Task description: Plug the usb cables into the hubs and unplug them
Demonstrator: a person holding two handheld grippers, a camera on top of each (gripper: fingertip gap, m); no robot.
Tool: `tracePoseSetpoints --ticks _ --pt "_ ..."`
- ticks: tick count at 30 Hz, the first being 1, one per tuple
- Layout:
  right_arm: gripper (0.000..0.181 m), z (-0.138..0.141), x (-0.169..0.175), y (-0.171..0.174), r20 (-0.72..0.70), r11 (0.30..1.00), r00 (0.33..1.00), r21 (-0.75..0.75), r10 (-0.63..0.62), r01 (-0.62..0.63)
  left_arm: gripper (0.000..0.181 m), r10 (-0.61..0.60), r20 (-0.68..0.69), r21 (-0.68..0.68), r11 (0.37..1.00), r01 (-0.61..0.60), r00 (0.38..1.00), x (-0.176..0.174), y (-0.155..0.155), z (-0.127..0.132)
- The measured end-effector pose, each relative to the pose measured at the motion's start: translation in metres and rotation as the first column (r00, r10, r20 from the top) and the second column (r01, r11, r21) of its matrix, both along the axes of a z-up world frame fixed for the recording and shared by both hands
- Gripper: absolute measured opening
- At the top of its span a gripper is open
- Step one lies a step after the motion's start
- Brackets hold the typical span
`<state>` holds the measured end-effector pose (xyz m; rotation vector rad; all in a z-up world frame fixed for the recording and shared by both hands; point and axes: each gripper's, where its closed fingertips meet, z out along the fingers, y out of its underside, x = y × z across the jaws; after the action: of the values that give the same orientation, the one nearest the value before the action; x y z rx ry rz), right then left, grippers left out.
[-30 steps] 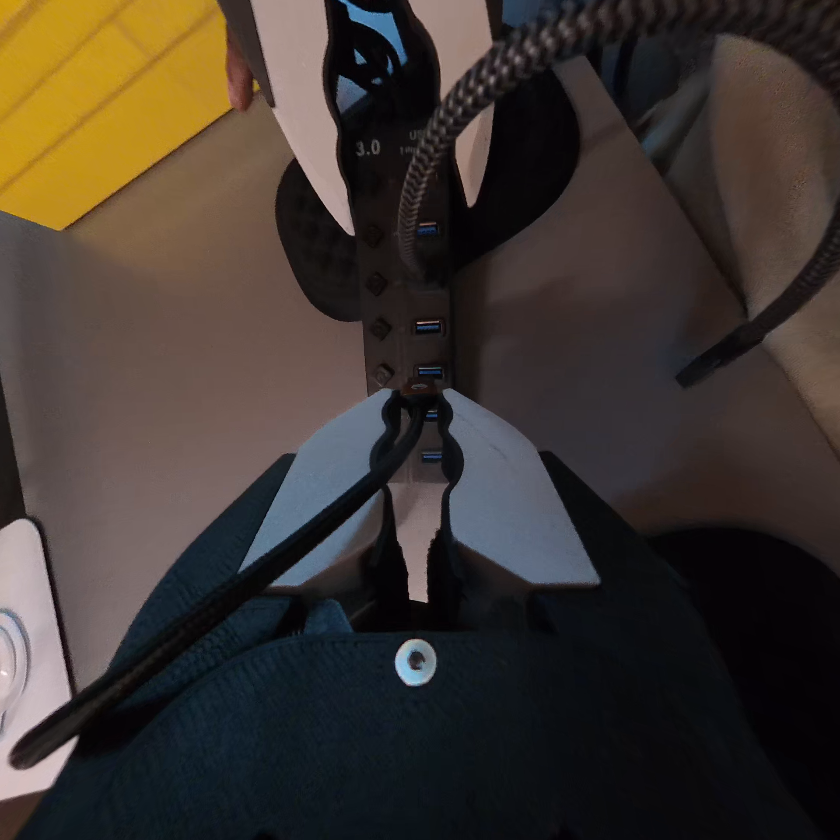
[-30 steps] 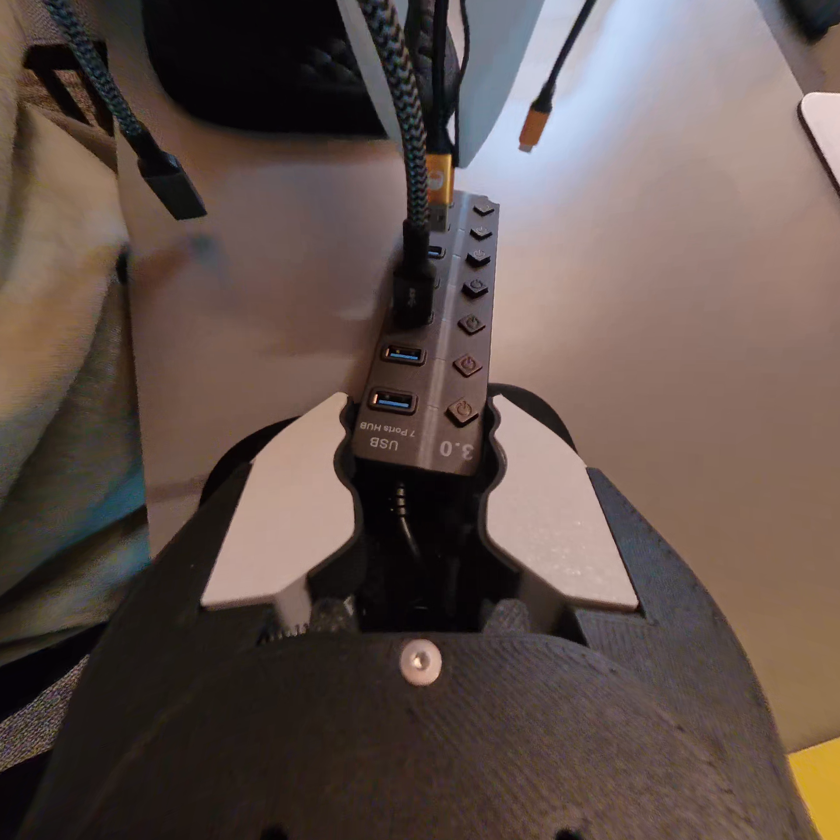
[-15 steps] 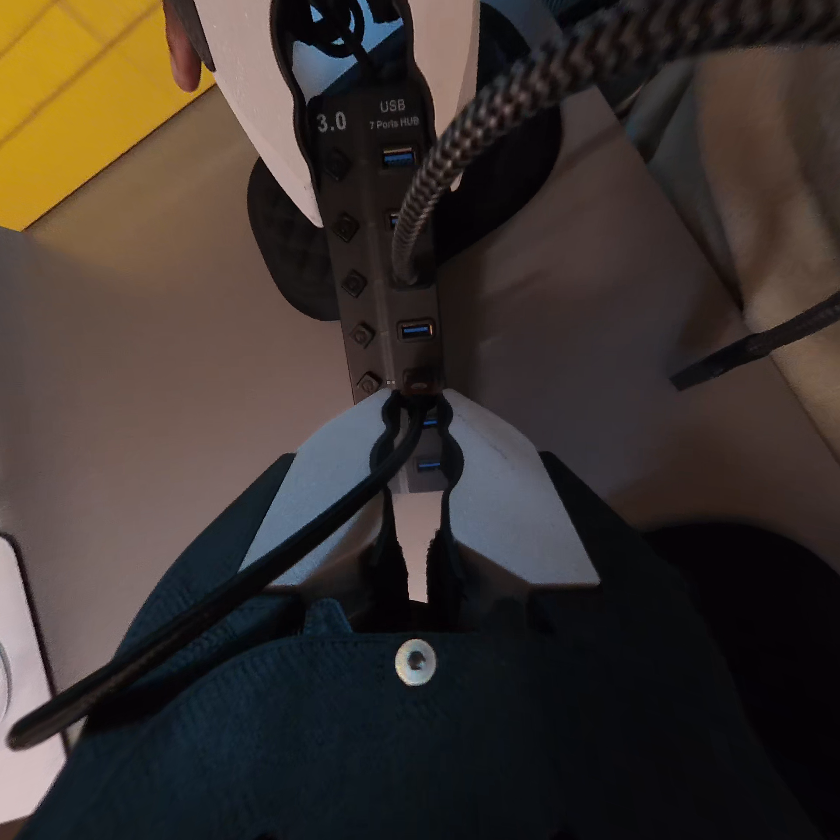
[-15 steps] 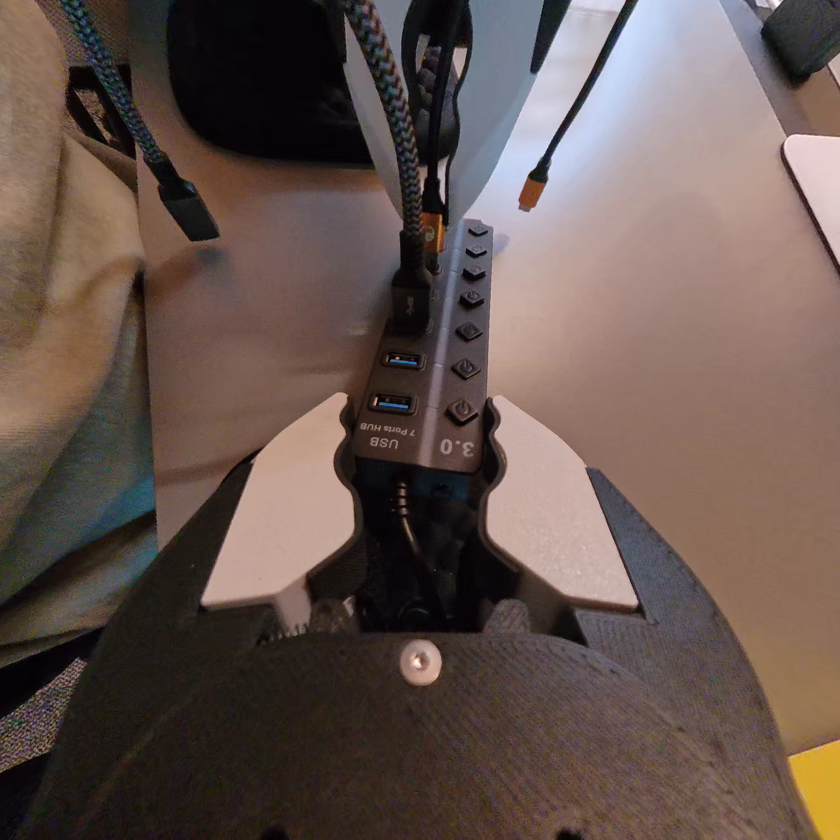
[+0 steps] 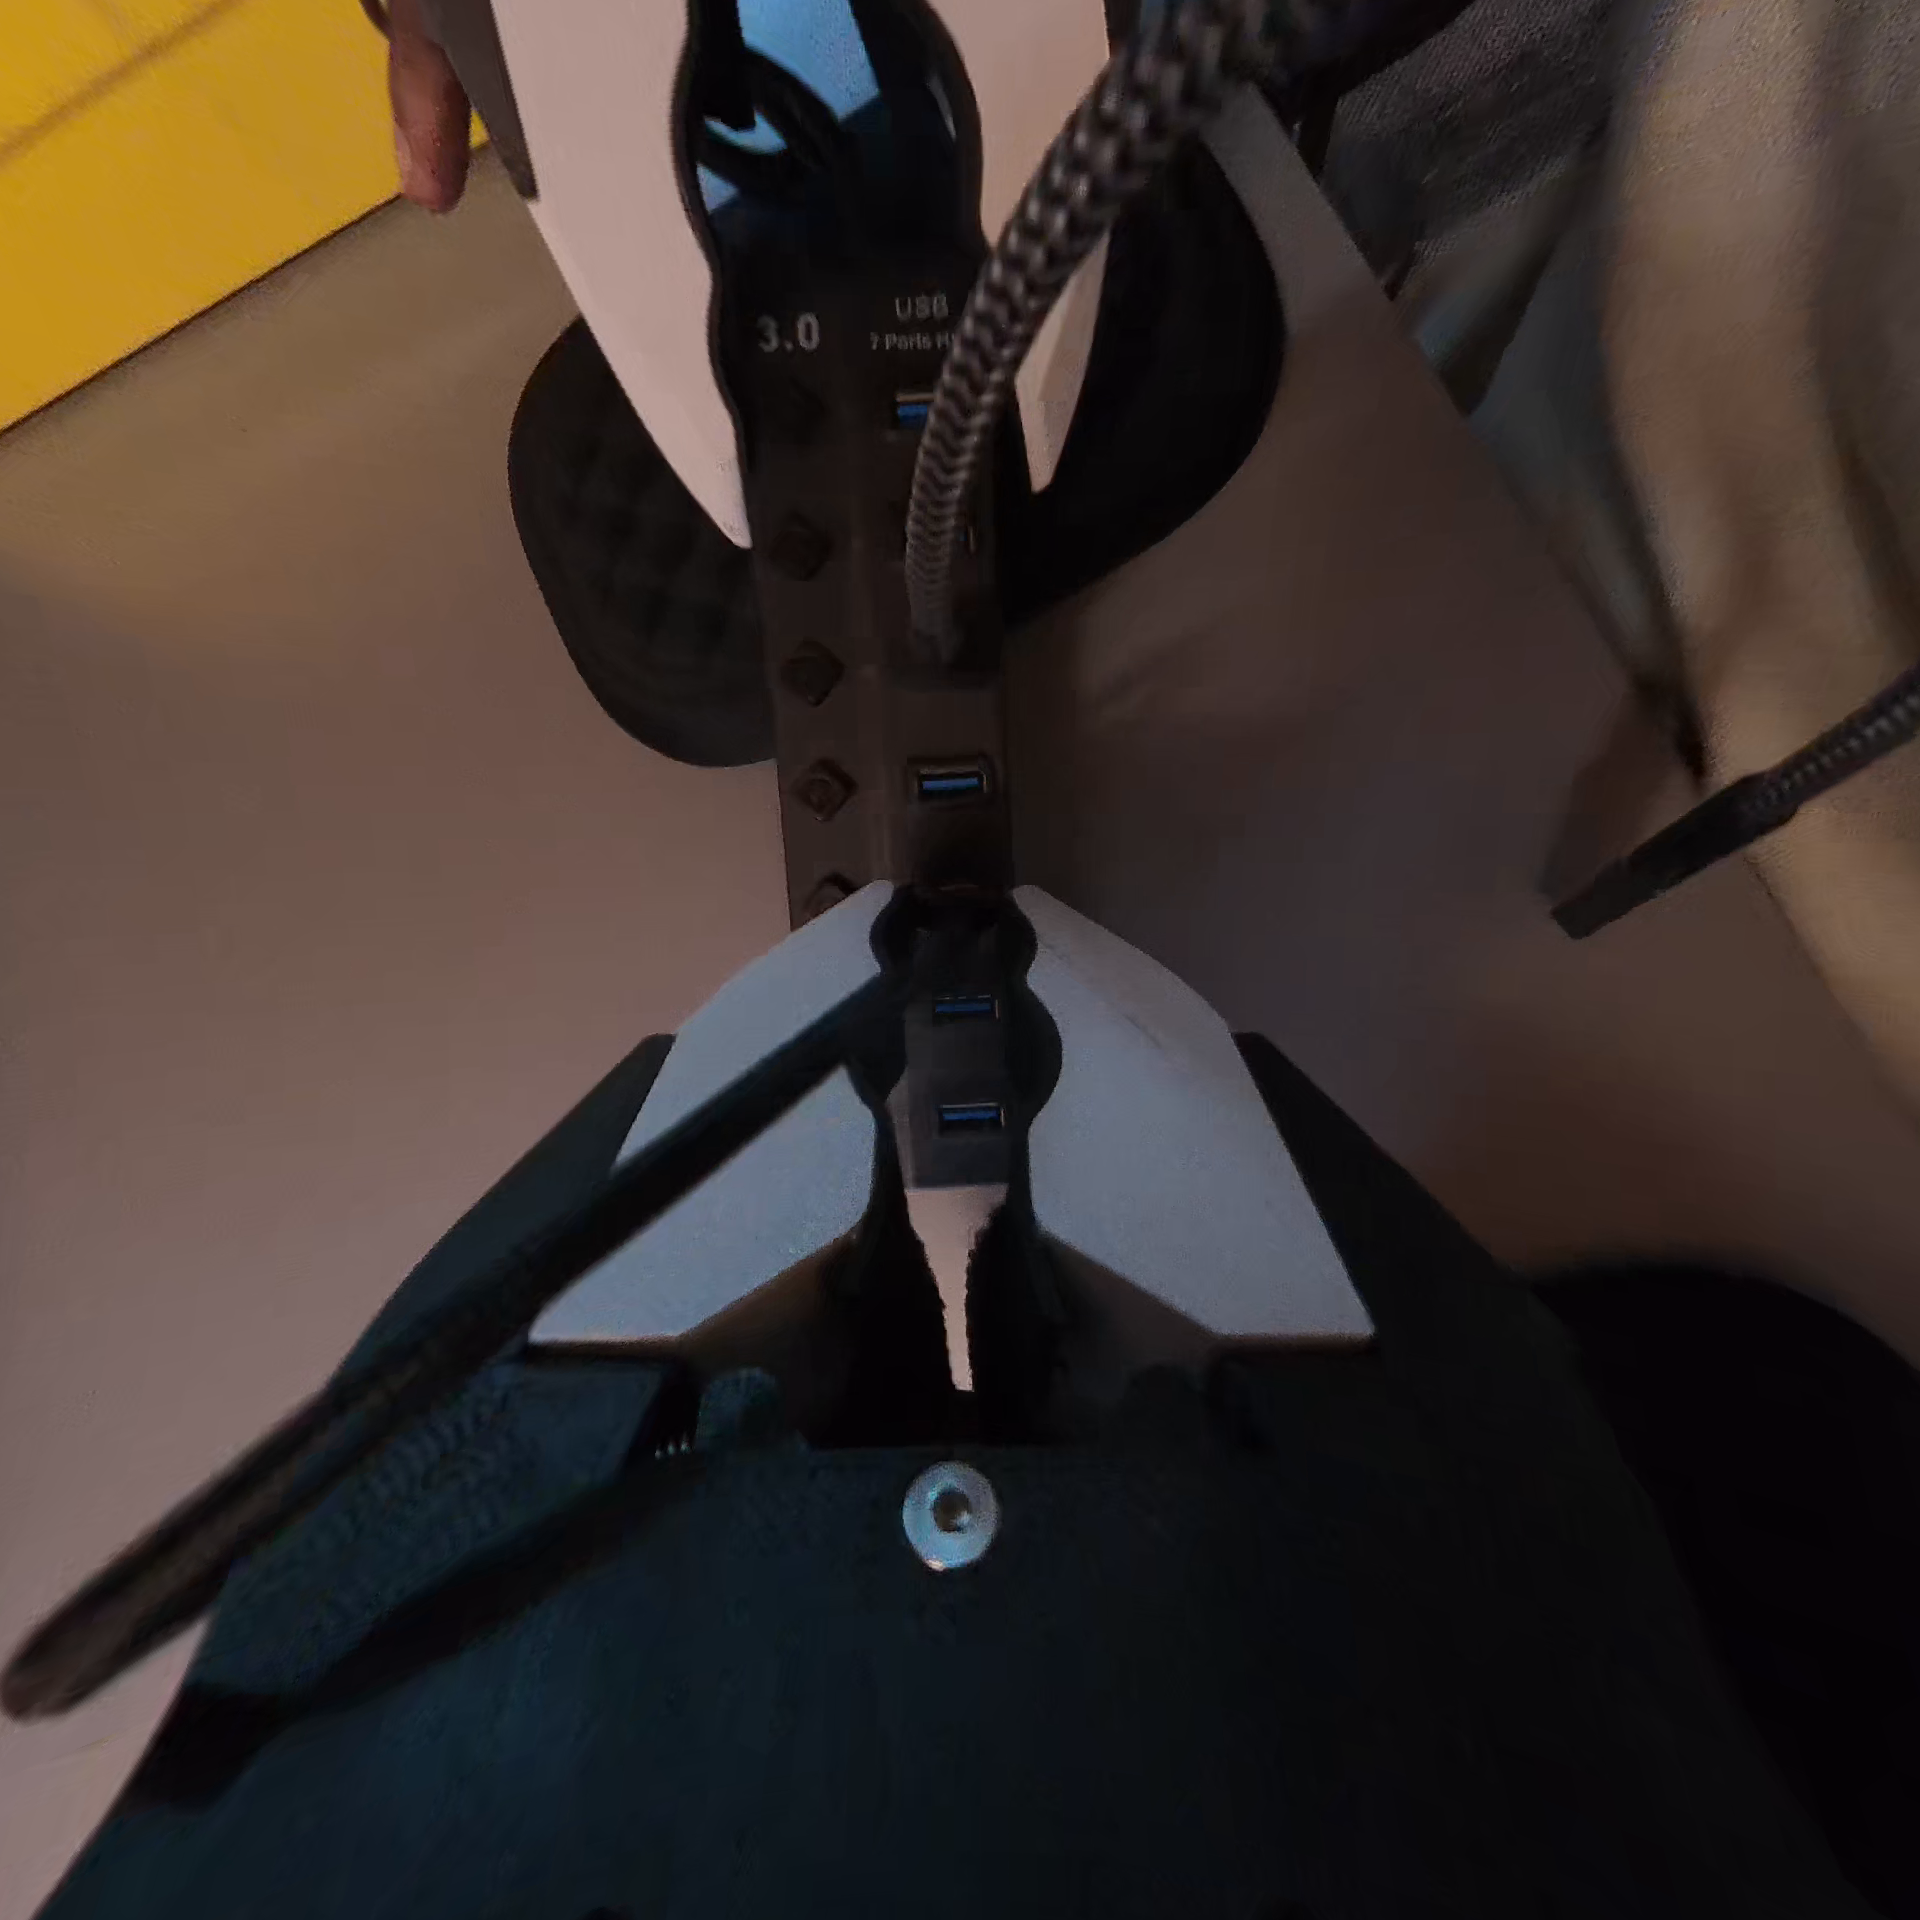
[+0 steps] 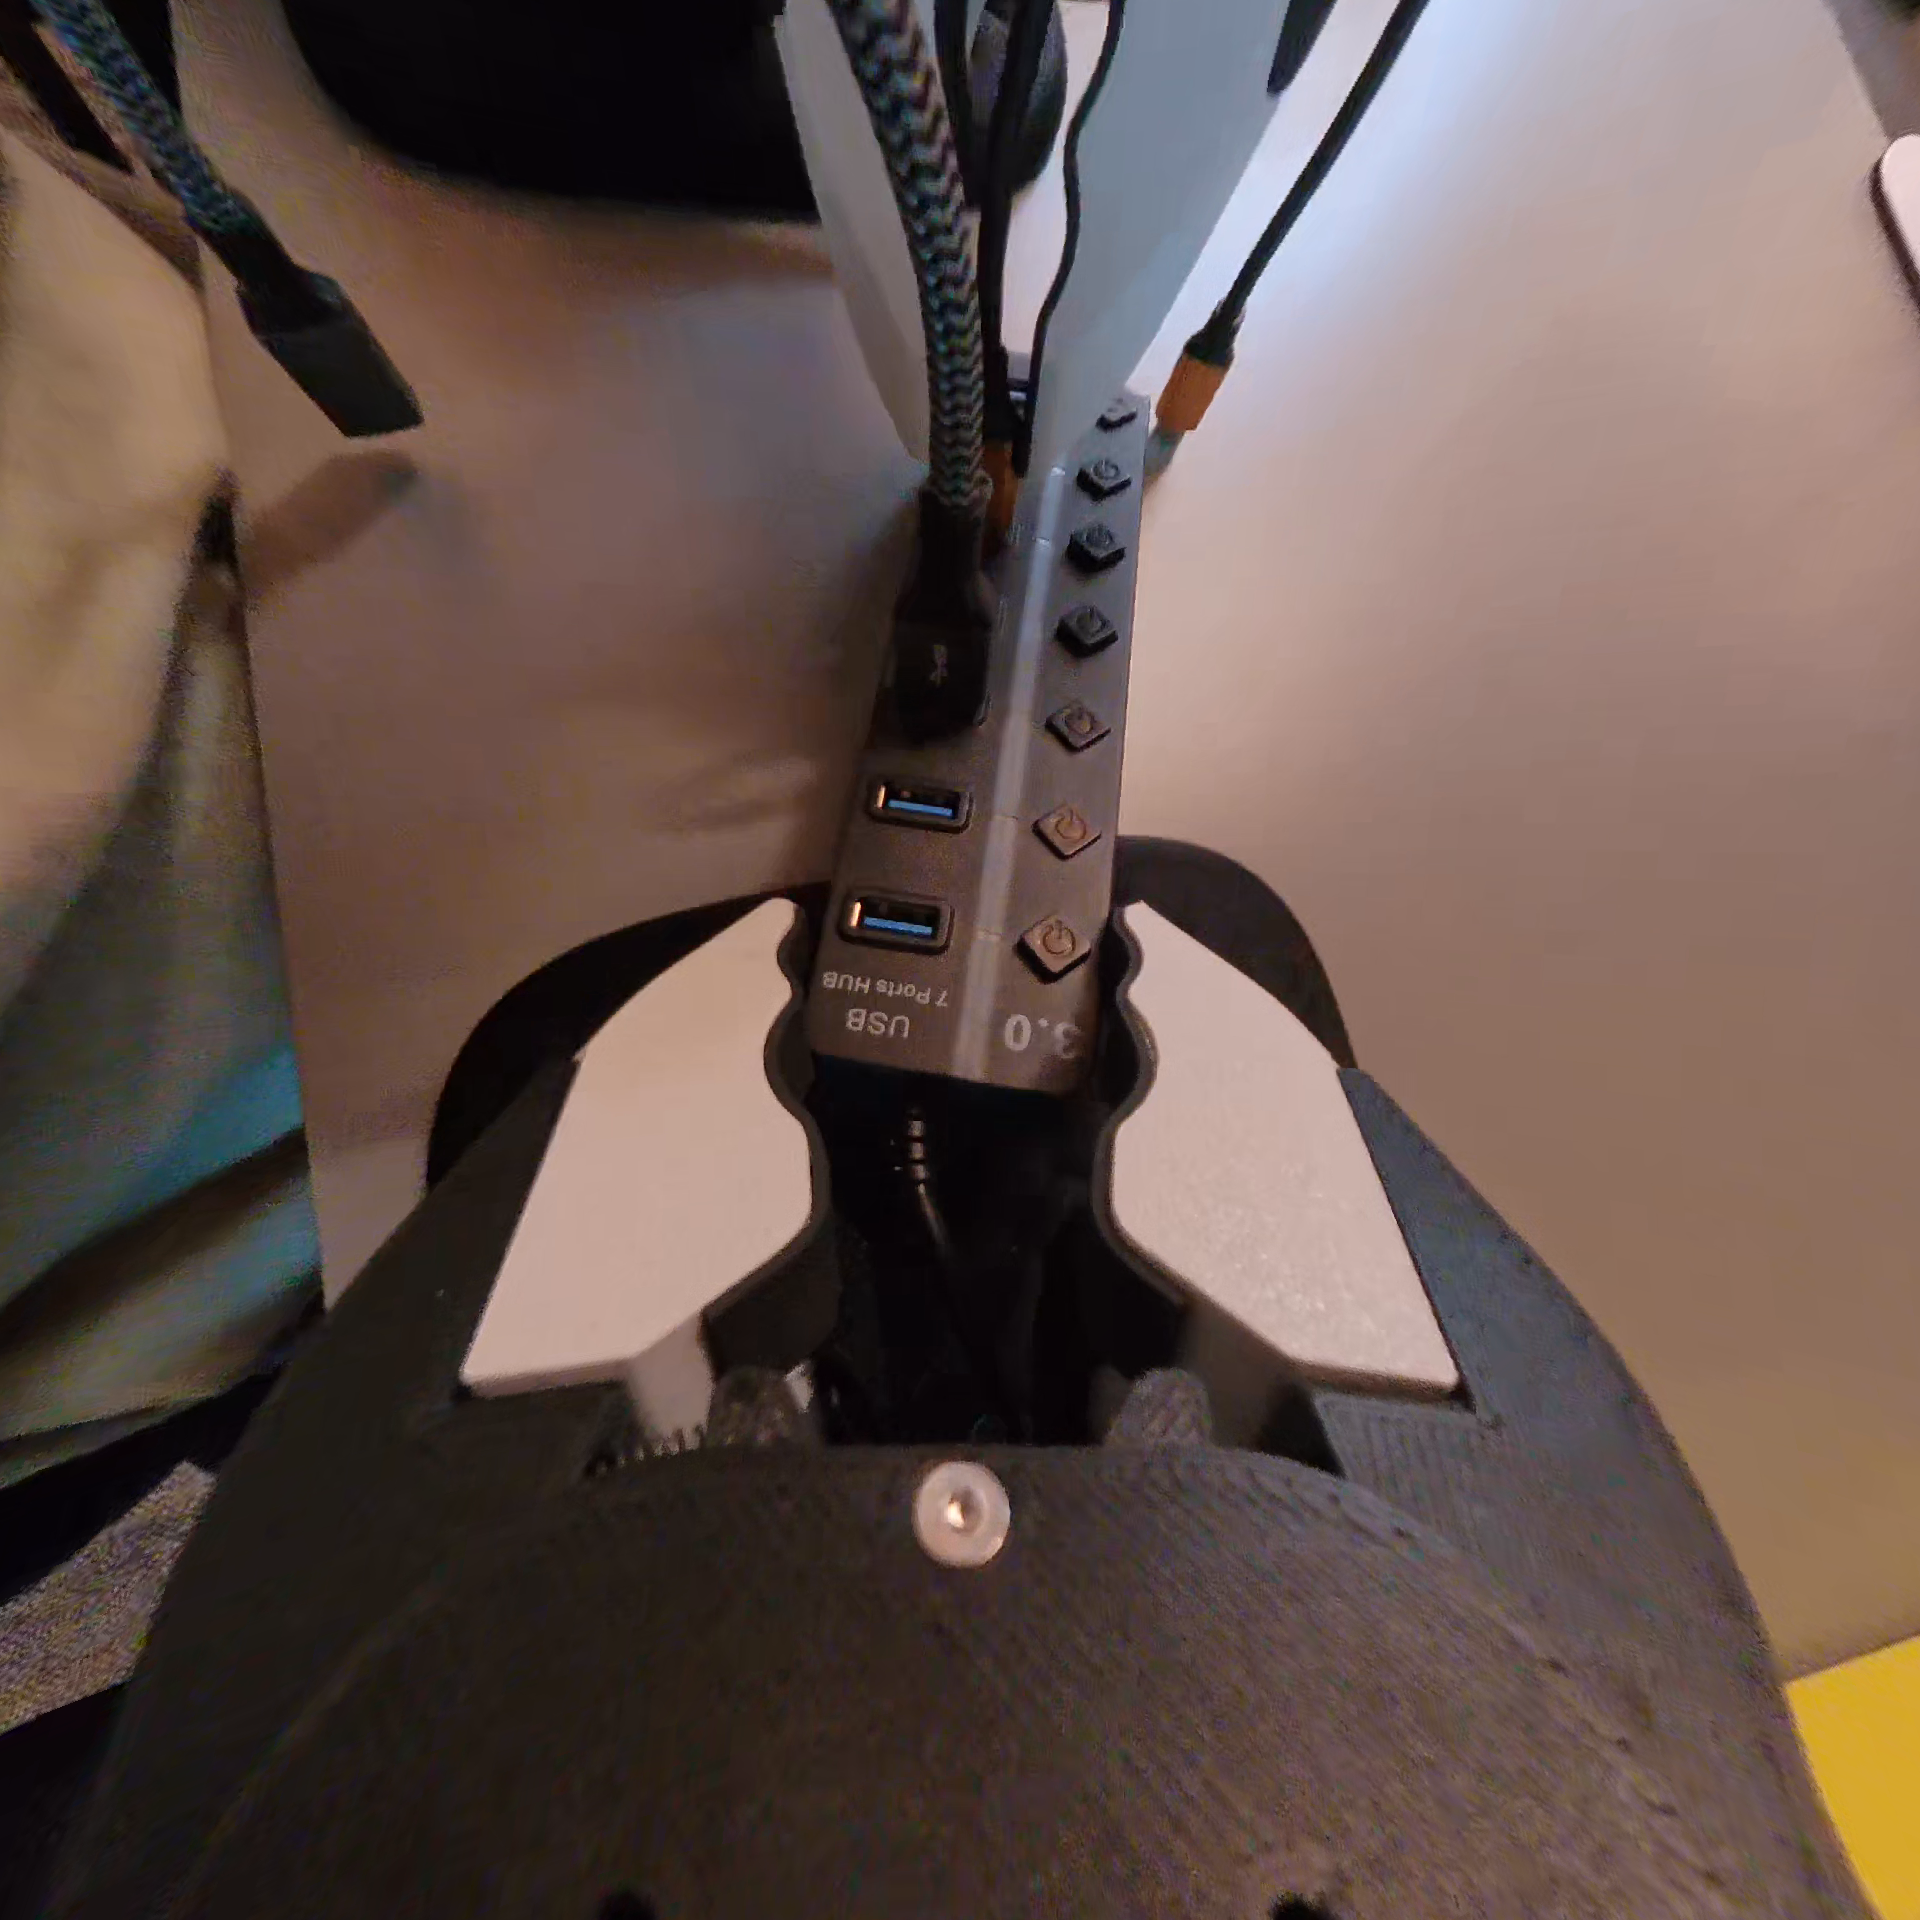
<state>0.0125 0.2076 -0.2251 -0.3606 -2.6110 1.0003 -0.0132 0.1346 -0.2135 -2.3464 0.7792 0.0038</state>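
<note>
A black seven-port USB hub [image 6: 997, 831] is held over the grey table [image 6: 1507, 831]. My right gripper [image 6: 956, 935] is shut on the hub's labelled end. A braided cable's black plug [image 6: 940, 665] sits in a middle port. My left gripper [image 5: 951, 914] is shut on a thin black cable [image 5: 623, 1174] whose orange plug [image 6: 1003, 488] is pressed at a port farther along. In the left wrist view the hub [image 5: 883, 727] runs away toward the right gripper [image 5: 883, 468], with the braided cable [image 5: 956, 468] arching over it. Whether the orange plug is fully seated is hidden.
A loose black plug on a braided cable [image 6: 322, 353] hangs at the left; it also shows in the left wrist view [image 5: 1662, 852]. A loose cable with an orange connector [image 6: 1195, 384] hangs right of the hub. A person's light clothing [image 6: 94, 727], a white object [image 6: 1901, 208] and yellow floor [image 5: 156, 208] border the table.
My left gripper has brought the orange plug down from just above the hub onto a port. The hub has rolled slightly in my right gripper and sits closer to its camera.
</note>
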Motion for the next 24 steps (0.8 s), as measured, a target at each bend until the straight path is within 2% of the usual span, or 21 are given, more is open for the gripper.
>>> tracePoseSetpoints --ticks 5,7,9,11,13,15,16,17,18,20,21,23,24 --pt "0.054 0.010 -0.001 -0.004 0.017 0.989 1.000 -0.146 -0.008 0.011 0.017 0.030 -0.018 0.041 0.999 -0.030 0.999 -0.002 0.002 0.002" --pt "0.053 0.021 -0.001 -0.008 -0.008 0.980 1.000 -0.199 0.003 -0.005 0.048 0.082 -0.039 0.096 0.992 -0.078 0.996 -0.006 0.003 0.003" --pt "0.053 0.027 -0.001 -0.010 -0.045 0.982 0.998 -0.187 0.031 -0.039 0.074 0.127 -0.044 0.158 0.980 -0.118 0.991 -0.009 0.003 0.006" --pt "0.054 0.032 0.001 -0.016 -0.101 0.983 0.991 -0.151 0.090 -0.105 0.082 0.132 -0.068 0.224 0.968 -0.114 0.989 -0.010 0.005 0.007" --pt "0.053 0.041 0.005 -0.026 -0.150 0.974 0.975 -0.131 0.166 -0.186 0.086 0.127 -0.105 0.216 0.971 -0.102 0.986 -0.007 0.006 -0.001" --pt "0.053 0.049 0.008 -0.037 -0.191 0.962 0.954 -0.103 0.232 -0.254 0.085 0.118 -0.148 0.187 0.978 -0.089 0.982 -0.003 0.006 -0.011" --pt "0.053 0.051 0.008 -0.040 -0.216 0.959 0.943 -0.069 0.253 -0.273 0.078 0.103 -0.170 0.173 0.982 -0.073 0.980 0.000 0.005 -0.015" --pt "0.053 0.055 0.007 -0.042 -0.237 0.958 0.934 -0.044 0.266 -0.283 0.061 0.098 -0.204 0.180 0.982 -0.061 0.974 0.001 0.002 -0.014" --pt "0.053 0.060 0.006 -0.046 -0.261 0.954 0.925 -0.035 0.278 -0.297 0.059 0.129 -0.254 0.214 0.974 -0.074 0.958 -0.003 0.001 -0.011" --pt "0.052 0.075 0.002 -0.055 -0.353 0.948 0.892 -0.044 0.281 -0.316 0.058 0.191 -0.256 0.280 0.953 -0.116 0.948 -0.006 -0.004 -0.001" --pt "0.047 0.090 -0.004 -0.059 -0.436 0.951 0.869 -0.082 0.235 -0.298 0.057 0.243 -0.249 0.335 0.930 -0.152 0.938 -0.011 -0.007 0.007" --pt "0.066 0.133 -0.015 -0.064 -0.615 0.934 0.785 -0.235 0.072 -0.270 0.055 0.365 -0.220 0.453 0.860 -0.236 0.905 -0.021 -0.014 0.027" --pt "0.073 0.159 -0.018 -0.063 -0.691 0.903 0.722 -0.334 -0.040 -0.270 0.055 0.427 -0.190 0.503 0.816 -0.286 0.884 -0.025 -0.018 0.037"
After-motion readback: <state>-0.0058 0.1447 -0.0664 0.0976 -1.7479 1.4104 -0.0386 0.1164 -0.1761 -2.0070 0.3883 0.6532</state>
